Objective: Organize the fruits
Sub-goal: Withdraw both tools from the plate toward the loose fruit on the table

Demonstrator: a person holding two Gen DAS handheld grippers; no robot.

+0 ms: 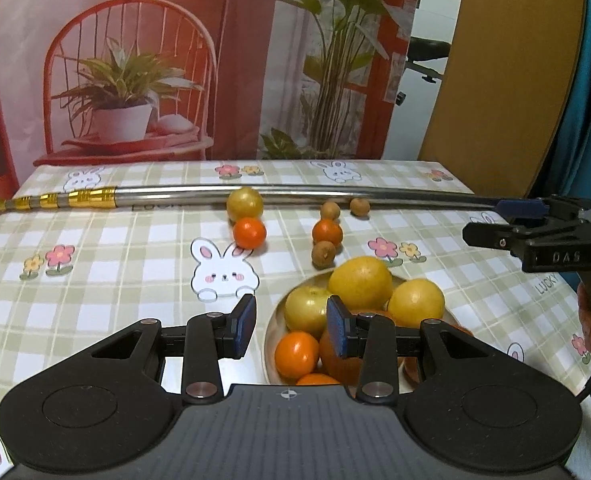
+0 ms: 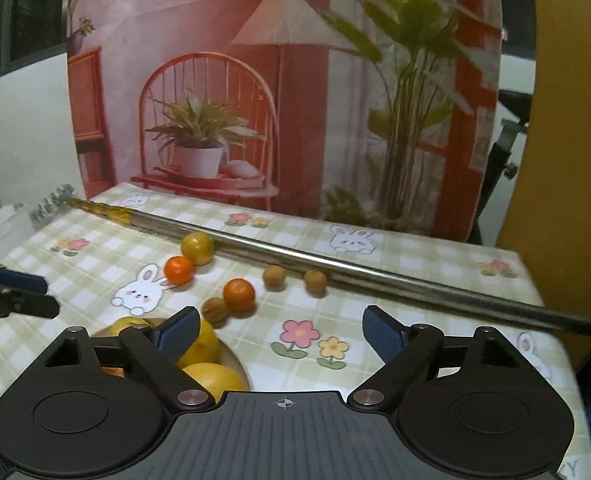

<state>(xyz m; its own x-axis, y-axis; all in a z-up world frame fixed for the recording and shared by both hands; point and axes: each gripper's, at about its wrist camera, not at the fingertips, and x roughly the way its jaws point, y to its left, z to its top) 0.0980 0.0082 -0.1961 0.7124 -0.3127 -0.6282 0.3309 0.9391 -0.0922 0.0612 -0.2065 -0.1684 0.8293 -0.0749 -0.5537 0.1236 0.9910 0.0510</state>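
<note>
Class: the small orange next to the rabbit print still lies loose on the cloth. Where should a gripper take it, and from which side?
Grip the small orange across its widest middle, coming down from above and in front. It is round, so any diameter serves, but the yellow fruit sits close behind it, perhaps touching. Set the fingers left and right, where the cloth is bare.

"DAS" on right gripper [image 1: 555,216] body; "LUCKY" on tablecloth [image 1: 547,284].

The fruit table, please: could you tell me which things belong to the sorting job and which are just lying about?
Part of the job:
- bowl with fruit in it
- two loose oranges
- yellow fruit
- three small brown fruits
- left gripper, right gripper

Lying about:
- metal pole
- backdrop poster
</note>
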